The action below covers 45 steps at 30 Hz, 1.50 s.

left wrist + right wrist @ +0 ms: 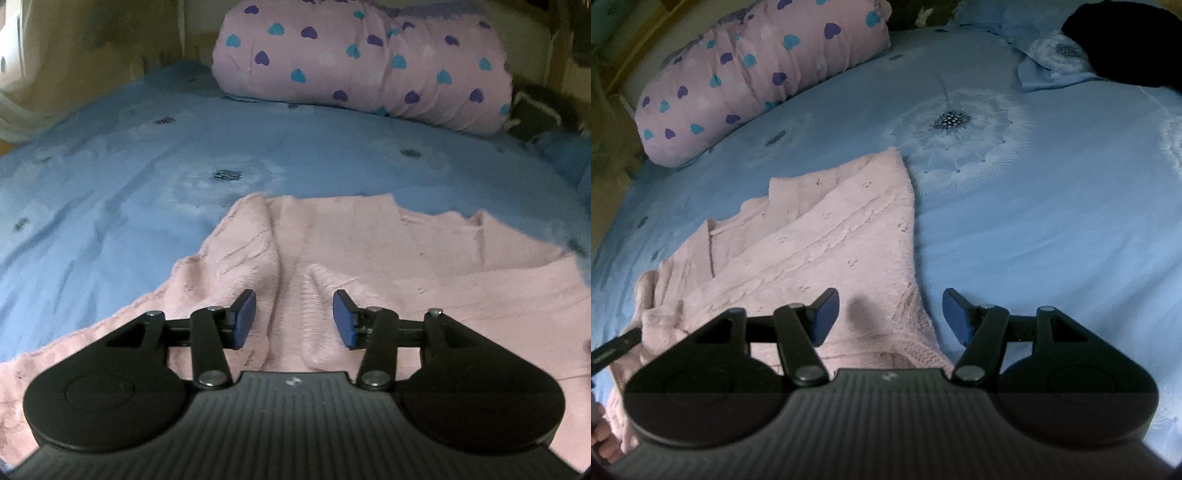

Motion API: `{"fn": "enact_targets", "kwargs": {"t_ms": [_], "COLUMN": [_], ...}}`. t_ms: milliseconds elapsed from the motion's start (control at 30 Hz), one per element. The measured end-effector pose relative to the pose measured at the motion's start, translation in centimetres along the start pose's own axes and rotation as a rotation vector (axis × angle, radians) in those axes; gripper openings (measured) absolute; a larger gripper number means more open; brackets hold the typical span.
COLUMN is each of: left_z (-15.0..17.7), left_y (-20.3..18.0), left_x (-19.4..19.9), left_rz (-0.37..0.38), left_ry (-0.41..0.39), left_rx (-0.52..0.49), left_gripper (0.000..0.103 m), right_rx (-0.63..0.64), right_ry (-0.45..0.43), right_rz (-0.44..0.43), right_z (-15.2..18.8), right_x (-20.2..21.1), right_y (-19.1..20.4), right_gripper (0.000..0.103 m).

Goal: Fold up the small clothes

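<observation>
A small pink knitted garment (pixel 369 251) lies spread on the blue bedsheet (pixel 110 206). My left gripper (pixel 294 319) is open just above the garment, with a raised fold of knit running between its blue pads (pixel 245 319). In the right wrist view the same pink garment (pixel 827 236) lies flat with a sleeve or flap folded across it. My right gripper (pixel 891 315) is open and empty over the garment's near right edge. Part of the left gripper (pixel 613 350) shows at the far left of that view, at the bunched end of the garment.
A pink bolster with blue and purple hearts (pixel 362 62) lies along the far side of the bed, also seen in the right wrist view (pixel 757 74). A dark object (pixel 1126 40) and a blue pillow (pixel 1056 62) sit at the far right. The sheet (pixel 1052 221) has dandelion prints.
</observation>
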<state>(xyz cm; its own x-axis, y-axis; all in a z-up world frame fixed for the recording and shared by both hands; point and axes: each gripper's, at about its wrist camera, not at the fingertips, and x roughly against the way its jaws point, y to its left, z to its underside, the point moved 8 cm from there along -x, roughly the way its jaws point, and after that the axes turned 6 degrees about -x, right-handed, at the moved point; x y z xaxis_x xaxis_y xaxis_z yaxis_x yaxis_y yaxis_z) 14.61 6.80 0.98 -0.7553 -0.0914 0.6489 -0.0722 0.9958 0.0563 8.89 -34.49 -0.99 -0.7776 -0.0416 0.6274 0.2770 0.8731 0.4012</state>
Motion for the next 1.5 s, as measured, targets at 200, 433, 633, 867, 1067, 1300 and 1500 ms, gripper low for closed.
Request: {"fn": "enact_targets", "kwargs": {"t_ms": [200,433,633,867,1067,1300,1500], "left_z": [-0.8,-0.2,1.6,1.8,0.3,1.1,0.9], "left_y": [-2.5,-4.9,-4.3,-5.4,-3.0,-1.6,-1.3], "left_x": [0.5,-1.6,-4.2,-4.3,-3.3,-4.7,-3.7], "left_rz": [0.08,-0.013,-0.02,0.061,0.02,-0.03,-0.006], "left_ry": [-0.028,0.003,0.045,-0.005,-0.035,0.006,0.016], "left_rx": [-0.016,-0.12,-0.075,-0.113,-0.058,-0.173,-0.131], "left_gripper": [0.068,0.075,0.075,0.045,0.015,0.016,0.031], "right_rx": [0.028,0.016,0.015,0.026,0.06,0.057,0.093], "right_ry": [0.008,0.004,-0.004,0.0,-0.011,-0.007,0.032], "right_rz": [-0.004,-0.002,-0.003,0.012,0.026,0.024,0.037], "right_z": [0.3,0.2,0.1,0.2,0.3,0.3,1.1], "right_x": [-0.1,0.0,0.2,0.0,0.0,-0.2,-1.2], "right_y": [0.4,0.2,0.0,0.0,0.2,0.2,0.4], "right_gripper": [0.064,0.064,0.064,0.064,0.064,0.064,0.064]}}
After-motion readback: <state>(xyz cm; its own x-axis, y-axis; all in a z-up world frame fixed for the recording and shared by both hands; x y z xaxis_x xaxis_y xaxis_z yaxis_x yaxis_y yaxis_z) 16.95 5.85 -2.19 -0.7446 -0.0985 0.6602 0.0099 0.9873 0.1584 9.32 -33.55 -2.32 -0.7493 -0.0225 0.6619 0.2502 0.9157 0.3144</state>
